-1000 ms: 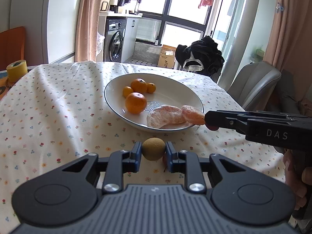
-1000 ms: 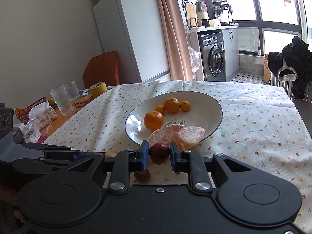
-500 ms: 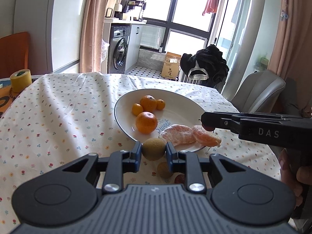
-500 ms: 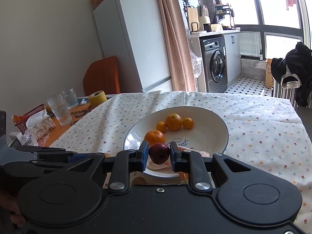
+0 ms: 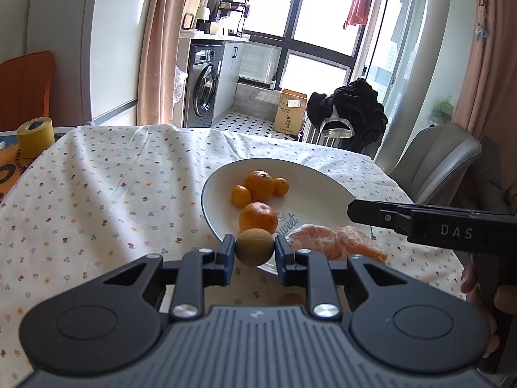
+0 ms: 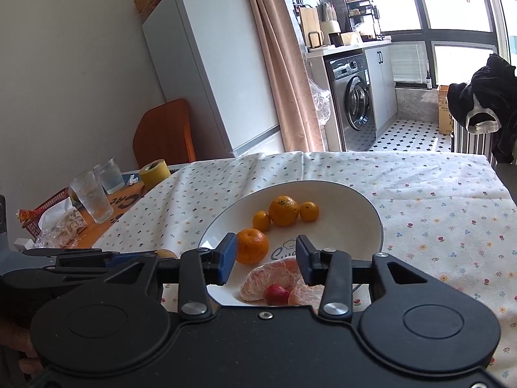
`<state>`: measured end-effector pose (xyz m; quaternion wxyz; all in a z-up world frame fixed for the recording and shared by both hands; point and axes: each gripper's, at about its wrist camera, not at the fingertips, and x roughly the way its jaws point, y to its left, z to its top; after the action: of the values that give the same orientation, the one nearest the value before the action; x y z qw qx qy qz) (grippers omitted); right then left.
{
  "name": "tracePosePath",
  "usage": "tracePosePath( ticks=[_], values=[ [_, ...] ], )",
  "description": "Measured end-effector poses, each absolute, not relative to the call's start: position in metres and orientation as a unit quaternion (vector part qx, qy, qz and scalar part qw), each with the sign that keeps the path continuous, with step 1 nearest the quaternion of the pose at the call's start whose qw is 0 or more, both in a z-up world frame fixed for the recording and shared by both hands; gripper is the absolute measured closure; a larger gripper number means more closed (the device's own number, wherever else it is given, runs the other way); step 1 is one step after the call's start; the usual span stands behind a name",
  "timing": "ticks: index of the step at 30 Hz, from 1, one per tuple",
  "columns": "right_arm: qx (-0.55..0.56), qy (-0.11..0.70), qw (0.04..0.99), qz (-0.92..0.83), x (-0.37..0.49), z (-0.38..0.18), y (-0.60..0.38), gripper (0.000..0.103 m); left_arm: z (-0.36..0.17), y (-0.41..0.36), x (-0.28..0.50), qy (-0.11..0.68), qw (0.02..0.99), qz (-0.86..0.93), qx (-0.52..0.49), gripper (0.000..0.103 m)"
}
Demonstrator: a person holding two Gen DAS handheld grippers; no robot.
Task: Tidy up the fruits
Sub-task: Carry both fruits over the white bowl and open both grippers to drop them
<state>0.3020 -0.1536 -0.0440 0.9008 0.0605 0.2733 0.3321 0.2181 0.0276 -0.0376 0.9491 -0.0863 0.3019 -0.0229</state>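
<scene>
Now red fruit (image 6: 276, 294) below parted right fingers (image 6: 228, 258), on plate (image 6: 355, 200).

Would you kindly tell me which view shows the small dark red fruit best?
The right wrist view: the dark red fruit lies on the peeled segments in the plate. In the left wrist view I cannot make it out.

Definitely a lived-in home, dining corner next to the kitchen: flowery tablecloth (image 5: 106, 174), fridge (image 6: 210, 64), washer (image 6: 352, 97) under a counter, curtains (image 5: 158, 45), laundry (image 5: 358, 0) hung by the window, clothes dumped on a chair (image 5: 349, 113).
</scene>
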Motion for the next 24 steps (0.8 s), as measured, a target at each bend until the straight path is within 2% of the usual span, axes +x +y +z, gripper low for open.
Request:
tracePosePath(
  ticks=[10,13,15,24],
  values=[
    [0.074,0.280,0.903,0.318,0.306,-0.051,-0.170,0.062,-0.041,0.015,0.237,0.307,0.948,-0.033,-0.078,0.078],
    [0.074,0.282,0.903,0.315,0.307,-0.053,-0.174,0.061,-0.041,0.011,0.240,0.302,0.951,-0.025,-0.068,0.072],
    [0.075,0.284,0.903,0.313,0.307,-0.055,-0.177,0.061,-0.040,0.010,0.240,0.300,0.952,-0.020,-0.063,0.064],
    [0.079,0.291,0.901,0.311,0.303,-0.061,-0.183,0.060,-0.043,0.018,0.227,0.312,0.948,-0.006,-0.068,0.059]
  ],
)
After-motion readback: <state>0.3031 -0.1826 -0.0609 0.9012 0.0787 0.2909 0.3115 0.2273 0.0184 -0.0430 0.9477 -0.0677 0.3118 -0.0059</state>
